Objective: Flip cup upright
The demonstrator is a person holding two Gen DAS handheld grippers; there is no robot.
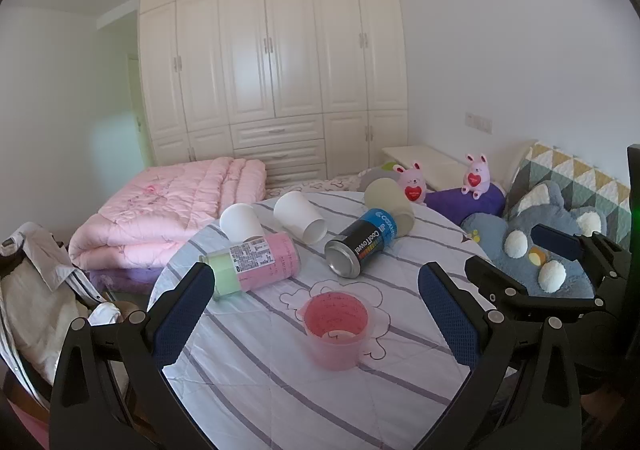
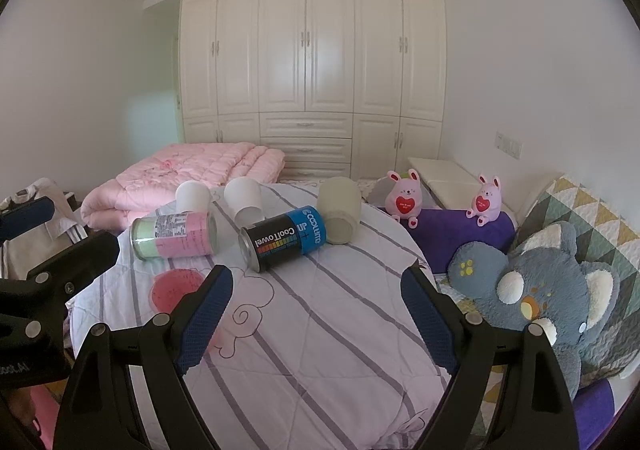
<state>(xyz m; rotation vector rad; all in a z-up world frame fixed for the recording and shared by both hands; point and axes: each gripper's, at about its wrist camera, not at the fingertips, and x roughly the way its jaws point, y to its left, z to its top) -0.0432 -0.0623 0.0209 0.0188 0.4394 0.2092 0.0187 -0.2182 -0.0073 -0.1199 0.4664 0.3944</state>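
Observation:
A pink translucent measuring cup (image 1: 336,330) stands upright on the striped round table (image 1: 280,390), between my open left gripper's fingers (image 1: 316,306) and apart from them. It also shows in the right wrist view (image 2: 176,288), partly hidden by a finger. Two white paper cups (image 1: 298,215) (image 1: 240,221), a beige cup (image 1: 390,203), a pink-green can (image 1: 256,262) and a black-blue can (image 1: 362,244) lie on their sides behind it. My right gripper (image 2: 316,290) is open and empty above the table, in front of the black-blue can (image 2: 284,238).
A grey plush toy (image 2: 540,290), a purple cushion (image 2: 460,226) with two pink bunny toys and a patterned pillow lie to the right. A folded pink quilt (image 1: 168,205) lies behind the table. Clothes hang over a chair (image 1: 44,290) at the left.

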